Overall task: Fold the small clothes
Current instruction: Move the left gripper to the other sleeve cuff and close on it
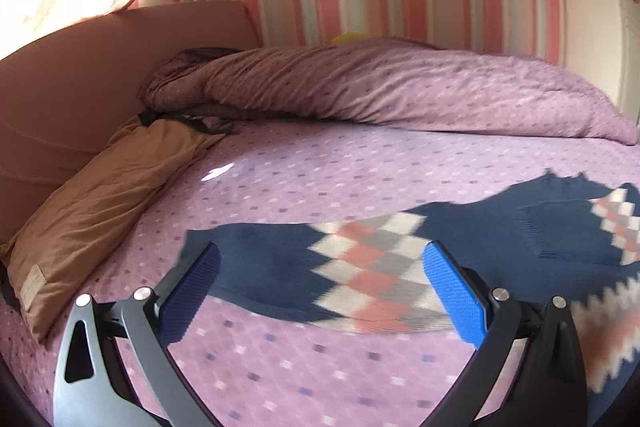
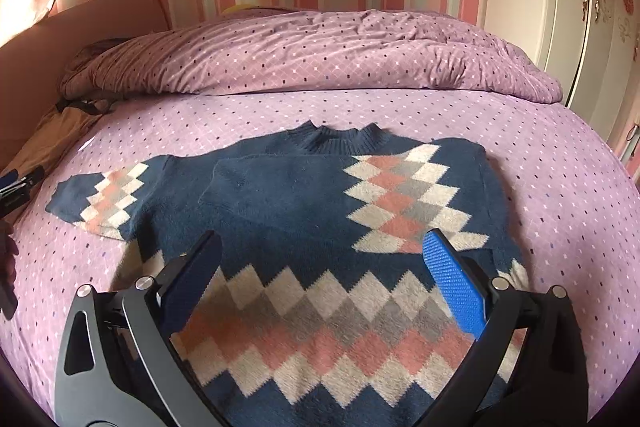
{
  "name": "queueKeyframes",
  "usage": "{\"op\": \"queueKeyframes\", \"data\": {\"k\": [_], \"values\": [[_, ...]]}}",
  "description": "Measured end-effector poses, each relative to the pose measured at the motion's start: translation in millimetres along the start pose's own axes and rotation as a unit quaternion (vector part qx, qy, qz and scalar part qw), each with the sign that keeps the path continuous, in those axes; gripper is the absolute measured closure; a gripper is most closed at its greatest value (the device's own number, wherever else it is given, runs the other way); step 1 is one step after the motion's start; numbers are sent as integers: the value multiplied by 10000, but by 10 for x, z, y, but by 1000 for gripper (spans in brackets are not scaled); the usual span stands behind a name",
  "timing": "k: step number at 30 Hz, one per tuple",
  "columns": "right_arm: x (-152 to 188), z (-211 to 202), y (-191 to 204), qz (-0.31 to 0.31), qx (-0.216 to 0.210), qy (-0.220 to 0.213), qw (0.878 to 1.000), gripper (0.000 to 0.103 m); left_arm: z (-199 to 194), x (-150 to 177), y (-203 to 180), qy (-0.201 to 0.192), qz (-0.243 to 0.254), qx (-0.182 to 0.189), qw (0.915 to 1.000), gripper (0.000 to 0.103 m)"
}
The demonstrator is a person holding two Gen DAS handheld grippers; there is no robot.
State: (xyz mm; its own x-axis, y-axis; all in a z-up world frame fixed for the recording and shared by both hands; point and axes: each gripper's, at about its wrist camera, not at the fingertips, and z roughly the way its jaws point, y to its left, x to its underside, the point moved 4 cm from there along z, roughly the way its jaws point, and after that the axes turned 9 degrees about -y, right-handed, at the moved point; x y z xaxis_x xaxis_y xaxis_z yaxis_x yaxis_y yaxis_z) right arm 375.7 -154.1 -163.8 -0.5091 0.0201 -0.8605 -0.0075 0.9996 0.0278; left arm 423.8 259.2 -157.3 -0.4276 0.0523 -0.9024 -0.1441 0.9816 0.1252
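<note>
A navy knitted sweater (image 2: 288, 203) with pink, grey and white diamonds lies flat on the purple bed sheet (image 2: 560, 211), collar away from me. One sleeve is folded across its chest; the other sleeve (image 2: 108, 199) stretches out to the left. My right gripper (image 2: 322, 263) hovers open over the sweater's lower body, nothing between its blue pads. In the left wrist view my left gripper (image 1: 320, 267) stands open just above the outstretched sleeve (image 1: 320, 267), framing its diamond band without pressing on it. The left gripper's tip (image 2: 20, 183) shows at the right wrist view's left edge.
A rolled purple duvet (image 2: 320, 55) lies along the far side of the bed. A tan pillow (image 1: 100, 195) rests against the pink headboard (image 1: 72, 87) on the left. A white wardrobe (image 2: 580, 7) stands at the right, behind a striped wall.
</note>
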Motion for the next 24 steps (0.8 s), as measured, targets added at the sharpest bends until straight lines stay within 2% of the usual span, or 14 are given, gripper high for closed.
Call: {"op": "queueKeyframes", "data": {"k": [6,9,13,19,24], "values": [[-25,136,239,-127,-89,14,9999,3,279,131,553,103,18,-361,9993,1],[-17,199,350,-213,-110,29,9997,3,393,243,781,154,-105,-208,9996,2],[-1,246,437,-295,-139,48,9995,3,507,405,992,209,107,-537,9983,2],[24,257,424,-289,-147,69,9995,3,736,560,1248,672,-393,-191,9968,2],[27,226,391,-389,-105,29,9992,3,883,631,1397,866,-555,-204,9945,2]]}}
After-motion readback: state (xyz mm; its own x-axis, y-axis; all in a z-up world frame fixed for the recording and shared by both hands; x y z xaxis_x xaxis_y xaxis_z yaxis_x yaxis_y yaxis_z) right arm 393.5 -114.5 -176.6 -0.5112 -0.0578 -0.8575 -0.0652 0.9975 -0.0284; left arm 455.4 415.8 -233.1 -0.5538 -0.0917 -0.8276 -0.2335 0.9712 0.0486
